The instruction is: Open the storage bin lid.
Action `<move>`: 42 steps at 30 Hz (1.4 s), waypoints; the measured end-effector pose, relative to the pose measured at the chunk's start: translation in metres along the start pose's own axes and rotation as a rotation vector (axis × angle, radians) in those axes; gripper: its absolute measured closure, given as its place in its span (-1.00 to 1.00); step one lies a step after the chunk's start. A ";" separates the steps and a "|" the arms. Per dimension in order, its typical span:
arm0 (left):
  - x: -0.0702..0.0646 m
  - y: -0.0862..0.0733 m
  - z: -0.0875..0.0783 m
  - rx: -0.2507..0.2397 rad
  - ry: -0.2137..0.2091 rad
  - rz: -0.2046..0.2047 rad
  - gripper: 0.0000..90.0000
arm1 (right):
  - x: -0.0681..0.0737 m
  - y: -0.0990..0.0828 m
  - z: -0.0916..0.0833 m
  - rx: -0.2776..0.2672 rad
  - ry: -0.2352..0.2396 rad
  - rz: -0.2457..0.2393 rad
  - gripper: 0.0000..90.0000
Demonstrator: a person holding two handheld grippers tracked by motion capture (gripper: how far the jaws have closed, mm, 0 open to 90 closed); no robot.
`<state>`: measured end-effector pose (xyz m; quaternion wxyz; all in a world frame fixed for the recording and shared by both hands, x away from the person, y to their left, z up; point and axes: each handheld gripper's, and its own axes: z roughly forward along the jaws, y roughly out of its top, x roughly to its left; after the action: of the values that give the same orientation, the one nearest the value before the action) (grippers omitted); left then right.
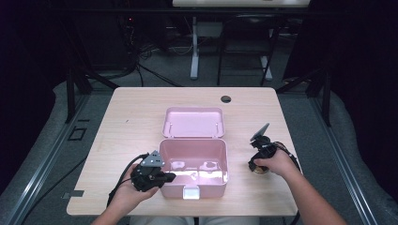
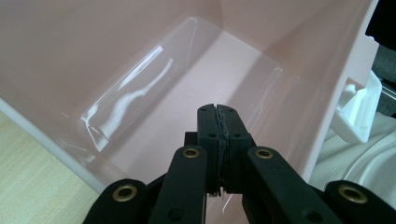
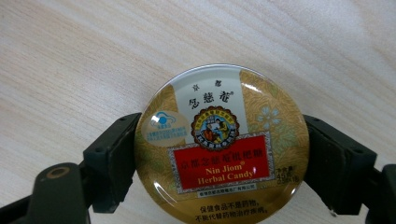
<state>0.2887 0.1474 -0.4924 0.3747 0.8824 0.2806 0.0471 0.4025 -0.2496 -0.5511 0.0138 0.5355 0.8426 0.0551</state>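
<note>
gold-and-red, one round candy tin (image 3: 222,147) lies on the wooden table (image 1: 131,122), right of the one open pink box (image 1: 194,161), pinched by the right gripper (image 3: 222,172). left gripper (image 2: 218,140), jaws pressed together, grips the box's near-left wall.

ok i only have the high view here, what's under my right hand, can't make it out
Observer: a round candy tin, gold with a red label, flat on the table.
Operator: is the gripper on it
Observer: yes, the right gripper has a jaw against each side of the tin's rim.
Operator: and the left one, open?
Observer: no, the left gripper is shut with nothing between its jaws, pointing into the pink box.
</note>
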 end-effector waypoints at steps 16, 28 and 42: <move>0.000 0.000 0.000 0.000 -0.001 0.000 0.97 | 0.006 0.005 0.003 0.020 -0.038 -0.031 -0.58; 0.000 0.000 0.000 0.000 -0.002 0.001 0.97 | 0.006 0.006 0.002 0.035 -0.038 -0.044 -0.56; 0.000 0.000 0.000 -0.001 -0.002 -0.002 0.97 | 0.004 0.004 0.003 0.021 -0.035 -0.025 -0.57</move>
<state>0.2890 0.1478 -0.4924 0.3755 0.8821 0.2808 0.0461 0.4049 -0.2436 -0.5531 0.0236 0.5261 0.8493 0.0369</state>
